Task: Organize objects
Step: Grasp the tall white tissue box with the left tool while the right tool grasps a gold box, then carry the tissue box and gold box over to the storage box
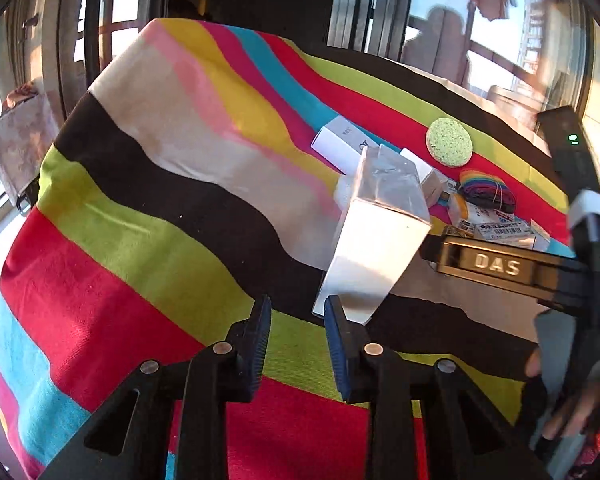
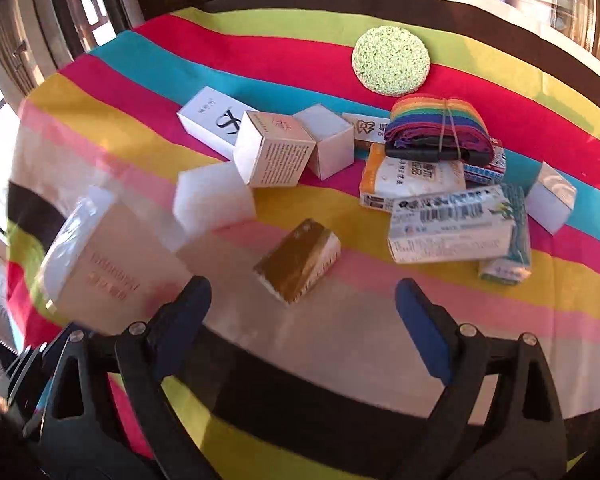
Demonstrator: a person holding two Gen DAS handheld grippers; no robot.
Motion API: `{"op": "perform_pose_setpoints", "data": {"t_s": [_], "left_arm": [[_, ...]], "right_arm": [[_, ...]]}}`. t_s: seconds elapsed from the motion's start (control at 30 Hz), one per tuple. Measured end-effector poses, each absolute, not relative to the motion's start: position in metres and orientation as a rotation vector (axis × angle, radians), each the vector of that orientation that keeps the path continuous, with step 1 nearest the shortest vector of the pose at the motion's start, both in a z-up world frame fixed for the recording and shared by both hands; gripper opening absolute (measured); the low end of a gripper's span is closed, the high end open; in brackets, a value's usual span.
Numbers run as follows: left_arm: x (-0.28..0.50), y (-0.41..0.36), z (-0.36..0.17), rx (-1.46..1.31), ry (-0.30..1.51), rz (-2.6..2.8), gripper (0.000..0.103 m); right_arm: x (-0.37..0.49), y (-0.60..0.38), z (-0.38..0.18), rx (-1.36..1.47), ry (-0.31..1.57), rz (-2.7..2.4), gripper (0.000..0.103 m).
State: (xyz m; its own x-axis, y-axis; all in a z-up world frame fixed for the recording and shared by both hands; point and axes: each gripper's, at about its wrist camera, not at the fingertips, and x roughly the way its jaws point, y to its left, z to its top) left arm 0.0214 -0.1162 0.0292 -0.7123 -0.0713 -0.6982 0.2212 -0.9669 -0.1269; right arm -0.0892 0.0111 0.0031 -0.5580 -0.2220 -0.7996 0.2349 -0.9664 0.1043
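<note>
A tall white box (image 1: 374, 236) stands on the striped tablecloth (image 1: 148, 208) just ahead of my left gripper (image 1: 298, 312), whose jaws are open and empty; its right finger (image 1: 336, 332) is at the box's near corner. The same box (image 2: 100, 256) shows blurred at the left of the right wrist view. My right gripper (image 2: 302, 296) is open and empty, just short of a small gold box (image 2: 298, 260). Behind it lie a white foam block (image 2: 214, 196), several small cartons (image 2: 274, 154), a barcode packet (image 2: 456, 224) and a rainbow strap roll (image 2: 440, 128).
A round green sponge (image 2: 391, 60) lies at the far side of the table (image 2: 540, 340). The other gripper's body, marked DAS (image 1: 496, 266), reaches in from the right of the left wrist view. Windows (image 1: 440, 8) stand behind the table.
</note>
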Motion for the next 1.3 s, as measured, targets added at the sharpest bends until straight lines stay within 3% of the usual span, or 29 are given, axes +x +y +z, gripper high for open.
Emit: {"op": "perform_pose_setpoints", "data": {"t_s": [0.07,0.1,0.2,0.33,0.47,0.5,0.6,0.7,0.73,0.77,0.8,1.07,1.3], "left_arm": [[0.022,-0.121,0.027,1.113,0.349,-2.75,0.03],[0.022,-0.122,0.027,1.119,0.363,-2.754,0.03],[0.021,-0.121,0.025,1.135,0.383,-2.779,0.03],[0.026,-0.116,0.028,1.107,0.399,-2.824,0.039],[0.033,-0.096,0.037,1.051,0.322,-2.937,0.071],[0.03,-0.089,0.038,1.049,0.276,-2.94,0.075],[0.01,-0.078,0.037,1.058,0.143,-2.87,0.075],[-0.02,-0.078,0.029,1.146,0.129,-2.799,0.073],[-0.027,-0.079,0.025,1.189,0.127,-2.787,0.068],[-0.029,-0.079,0.022,1.223,0.12,-2.786,0.044],[-0.03,-0.077,0.02,1.245,0.108,-2.792,0.035],[0.005,-0.059,0.02,1.197,0.166,-2.843,0.035],[0.01,-0.052,0.024,1.146,0.112,-2.826,0.035]], "right_arm": [[-0.103,0.001,-0.006,1.362,0.076,-2.585,0.09],[-0.106,-0.002,-0.012,1.394,0.118,-2.602,0.081],[-0.089,0.002,-0.007,1.308,0.162,-2.61,0.032],[-0.051,0.034,-0.001,1.263,0.127,-2.54,0.032],[-0.017,0.072,-0.002,1.251,0.11,-2.515,0.032],[-0.01,0.079,-0.002,1.247,0.115,-2.513,0.032],[0.003,0.089,-0.003,1.233,0.138,-2.52,0.032],[0.008,0.087,-0.005,1.198,0.174,-2.543,0.033],[0.003,0.082,-0.006,1.202,0.2,-2.551,0.033],[-0.001,0.078,-0.007,1.203,0.218,-2.556,0.033],[-0.001,0.078,-0.007,1.203,0.221,-2.558,0.033],[0.002,0.083,-0.007,1.202,0.207,-2.557,0.033],[0.001,0.085,-0.006,1.202,0.197,-2.554,0.033]]}}
